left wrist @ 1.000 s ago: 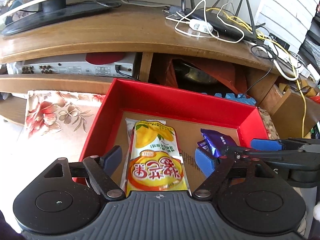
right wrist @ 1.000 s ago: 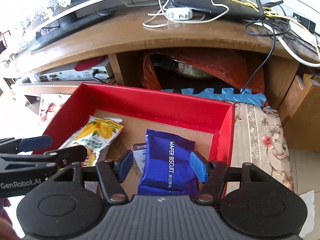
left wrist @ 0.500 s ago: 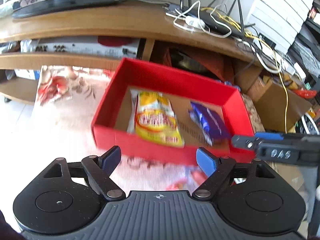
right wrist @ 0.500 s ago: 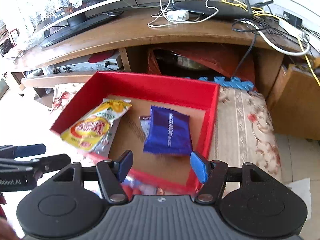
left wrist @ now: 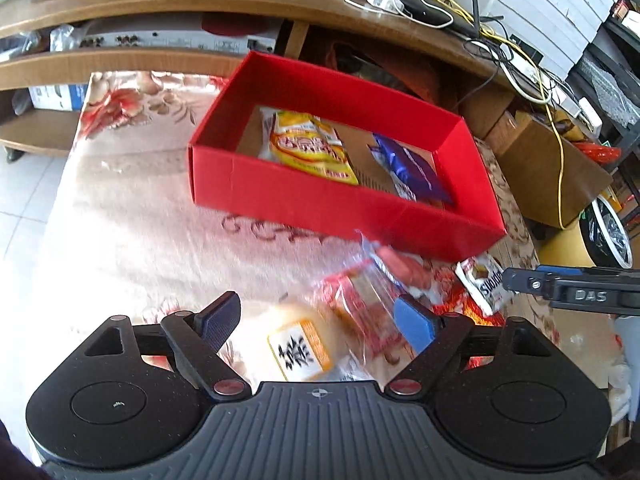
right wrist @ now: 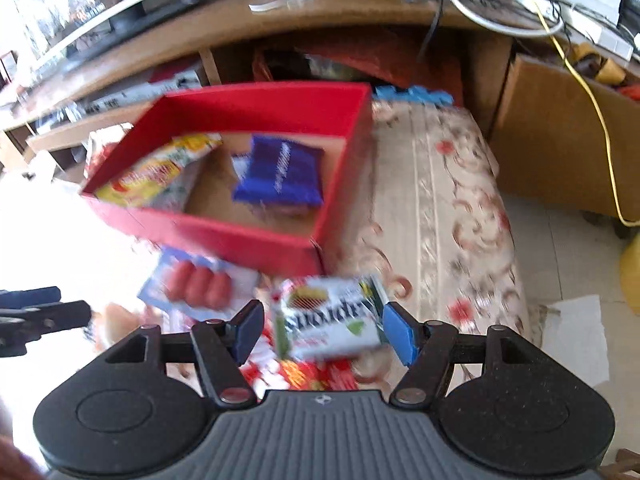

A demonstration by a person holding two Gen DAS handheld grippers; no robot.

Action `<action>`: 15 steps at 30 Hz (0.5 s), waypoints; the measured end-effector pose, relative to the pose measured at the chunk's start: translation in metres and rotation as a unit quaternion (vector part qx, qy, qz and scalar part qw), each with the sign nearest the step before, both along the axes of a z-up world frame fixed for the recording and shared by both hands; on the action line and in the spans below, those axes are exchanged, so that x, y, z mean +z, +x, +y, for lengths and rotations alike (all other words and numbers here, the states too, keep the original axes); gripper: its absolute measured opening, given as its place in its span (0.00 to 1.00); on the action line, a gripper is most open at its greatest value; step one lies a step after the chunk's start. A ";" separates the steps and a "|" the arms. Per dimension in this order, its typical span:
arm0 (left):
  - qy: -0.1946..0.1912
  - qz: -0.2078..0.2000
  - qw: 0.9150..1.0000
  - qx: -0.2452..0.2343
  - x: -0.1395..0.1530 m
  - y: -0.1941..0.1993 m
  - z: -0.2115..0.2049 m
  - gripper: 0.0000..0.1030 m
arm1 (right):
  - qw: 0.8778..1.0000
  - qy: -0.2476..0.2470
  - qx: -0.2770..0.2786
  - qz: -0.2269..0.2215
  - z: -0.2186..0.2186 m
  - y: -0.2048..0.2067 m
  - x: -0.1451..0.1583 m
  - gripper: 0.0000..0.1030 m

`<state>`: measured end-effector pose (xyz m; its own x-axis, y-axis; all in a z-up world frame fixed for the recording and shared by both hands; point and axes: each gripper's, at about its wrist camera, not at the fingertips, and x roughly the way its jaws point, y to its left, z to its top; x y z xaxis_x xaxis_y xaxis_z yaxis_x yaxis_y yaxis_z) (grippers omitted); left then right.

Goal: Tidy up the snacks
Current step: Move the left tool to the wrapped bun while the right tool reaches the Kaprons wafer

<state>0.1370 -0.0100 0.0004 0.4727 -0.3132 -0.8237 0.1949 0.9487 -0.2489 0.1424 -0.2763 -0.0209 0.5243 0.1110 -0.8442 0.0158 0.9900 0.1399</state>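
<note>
Both grippers have pulled back out of the red box (left wrist: 320,204) and now hang over the loose snacks in front of it. The left gripper (left wrist: 318,318) has its fingers spread apart over a clear-wrapped pastry pack (left wrist: 360,304); the right gripper (right wrist: 322,330) is likewise spread, empty, above a white Stouffer-style packet (right wrist: 328,326). Inside the box lie the yellow mango bag (left wrist: 310,146) and the blue wafer biscuit (left wrist: 412,168).

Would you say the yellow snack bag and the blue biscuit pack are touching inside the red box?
Apart: the left wrist view shows bare cardboard floor between yellow bag and blue pack in the box.
</note>
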 end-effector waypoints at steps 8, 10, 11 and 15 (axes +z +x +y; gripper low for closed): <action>0.000 0.015 1.000 -0.003 -0.009 -0.003 -0.005 0.87 | 0.998 0.047 -0.023 0.035 -0.021 0.011 -0.014 0.62; -0.002 0.020 1.000 -0.004 -0.012 -0.002 -0.006 0.87 | 0.998 0.051 -0.019 0.043 -0.019 0.016 -0.019 0.62; -0.002 0.021 1.000 -0.005 -0.013 -0.002 -0.006 0.87 | 0.998 0.049 -0.018 0.045 -0.018 0.019 -0.021 0.62; -0.001 0.027 1.000 -0.006 -0.016 -0.001 -0.007 0.87 | 0.997 0.053 -0.019 0.056 -0.018 0.029 -0.026 0.63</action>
<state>0.1363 -0.0171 -0.0156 0.4237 -0.3195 -0.8476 0.1922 0.9461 -0.2606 0.1716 -0.2947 -0.0466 0.4338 0.1847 -0.8819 0.0735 0.9682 0.2389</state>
